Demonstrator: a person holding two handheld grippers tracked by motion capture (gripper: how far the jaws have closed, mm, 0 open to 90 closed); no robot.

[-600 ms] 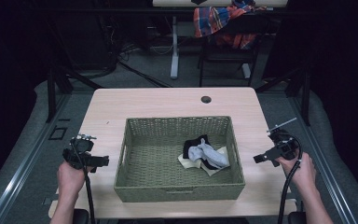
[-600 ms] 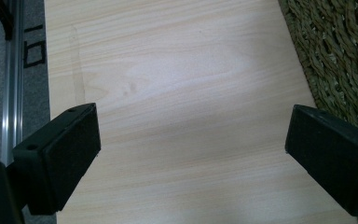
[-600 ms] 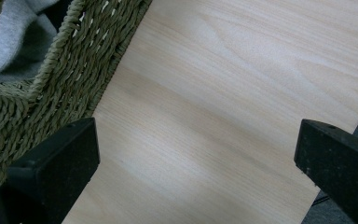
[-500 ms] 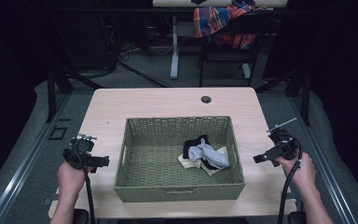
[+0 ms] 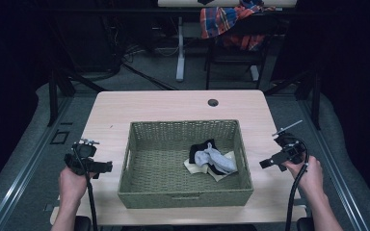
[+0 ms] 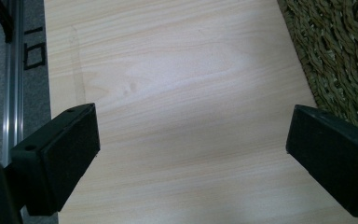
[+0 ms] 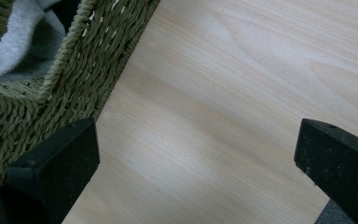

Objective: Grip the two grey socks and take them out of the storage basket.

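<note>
Left gripper [image 5: 107, 167] at 9 o'clock of the basket [image 5: 139, 192], fingers wide apart, empty over the desk [image 5: 164, 103]. Soft, light socks [image 5: 212, 159] lie at 3 o'clock inside the basket; pinch a top fold. Right gripper [image 5: 266, 164] at 3 o'clock, also wide, empty.

The woven basket [image 5: 185, 192] takes up the middle of the table [image 5: 164, 103], and its upright walls block any sideways reach inward. Bare wood runs along the left and right of it, and a wider strip lies open at the far side, broken by 1 small dark round spot [image 5: 213, 102], possibly a hole. Inside, the left half lies free; a heap of cloths [image 5: 211, 160] fills the right.
</note>
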